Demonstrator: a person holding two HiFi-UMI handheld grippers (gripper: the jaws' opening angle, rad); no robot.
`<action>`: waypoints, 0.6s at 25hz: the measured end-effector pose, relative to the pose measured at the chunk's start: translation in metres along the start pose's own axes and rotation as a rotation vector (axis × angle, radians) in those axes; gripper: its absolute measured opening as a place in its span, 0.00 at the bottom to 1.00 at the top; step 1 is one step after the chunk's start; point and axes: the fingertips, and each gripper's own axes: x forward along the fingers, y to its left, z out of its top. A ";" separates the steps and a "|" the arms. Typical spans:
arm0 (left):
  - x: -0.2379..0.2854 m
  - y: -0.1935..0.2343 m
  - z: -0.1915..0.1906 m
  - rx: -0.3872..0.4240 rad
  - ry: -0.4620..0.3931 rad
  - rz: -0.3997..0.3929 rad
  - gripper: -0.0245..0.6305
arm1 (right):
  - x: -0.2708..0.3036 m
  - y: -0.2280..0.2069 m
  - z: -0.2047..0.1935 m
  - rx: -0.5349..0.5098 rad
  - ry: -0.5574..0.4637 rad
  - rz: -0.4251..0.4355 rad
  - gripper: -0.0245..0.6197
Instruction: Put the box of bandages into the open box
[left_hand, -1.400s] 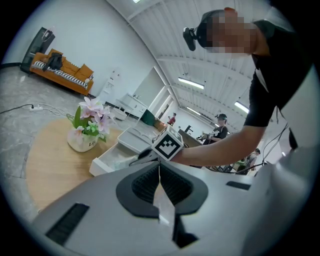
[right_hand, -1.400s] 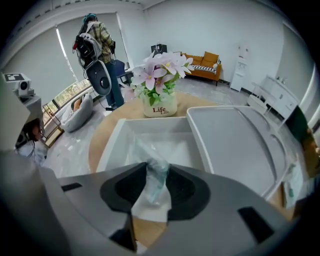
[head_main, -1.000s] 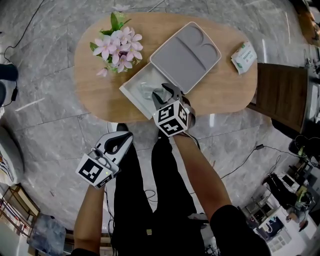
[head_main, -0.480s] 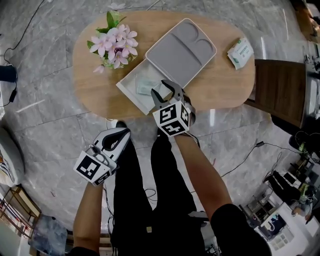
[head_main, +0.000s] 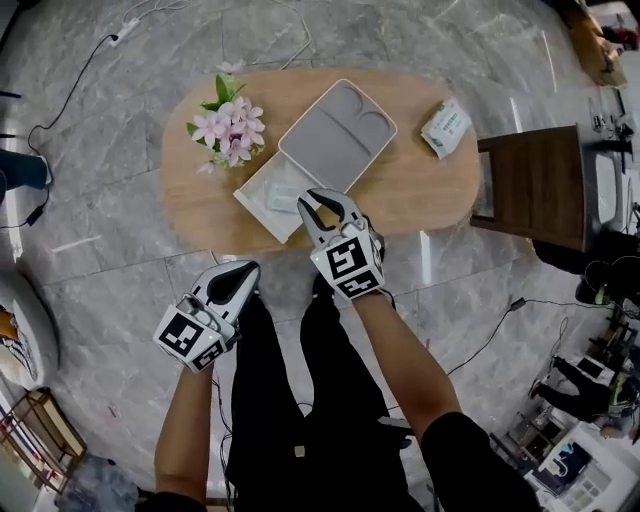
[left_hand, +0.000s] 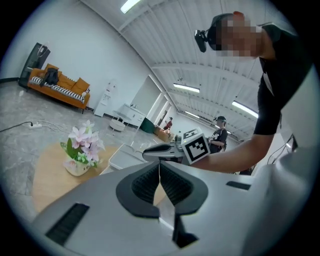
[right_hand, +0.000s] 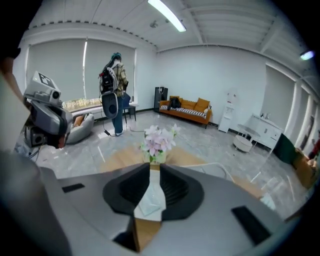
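Note:
The pale bandage box (head_main: 283, 196) lies flat inside the white base of the open box (head_main: 256, 182), whose grey lid (head_main: 337, 135) leans back behind it. My right gripper (head_main: 325, 205) hovers over the table's near edge, just in front of that base. Its jaws are closing, with a narrow gap left and nothing between them. Through that gap in the right gripper view (right_hand: 150, 172) the bandage box (right_hand: 149, 201) shows below. My left gripper (head_main: 235, 285) hangs off the table over the floor, its jaws (left_hand: 160, 170) shut on nothing.
A pot of pink flowers (head_main: 228, 128) stands on the left of the oval wooden table (head_main: 420, 195). A green-and-white packet (head_main: 445, 127) lies at its right end. A dark wooden chair (head_main: 530, 185) is drawn up on the right. Cables run across the marble floor.
My right gripper has drawn back from over the open box to the table's near edge, leaving the bandage box inside, and its jaws have narrowed. The left gripper has barely moved.

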 end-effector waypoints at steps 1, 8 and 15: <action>-0.002 -0.006 0.012 0.012 -0.013 0.001 0.07 | -0.012 -0.001 0.015 0.002 -0.032 0.001 0.15; -0.032 -0.065 0.106 0.091 -0.089 0.002 0.06 | -0.122 0.009 0.139 0.018 -0.242 0.037 0.07; -0.062 -0.123 0.214 0.217 -0.191 -0.005 0.06 | -0.239 0.008 0.274 -0.016 -0.491 0.062 0.06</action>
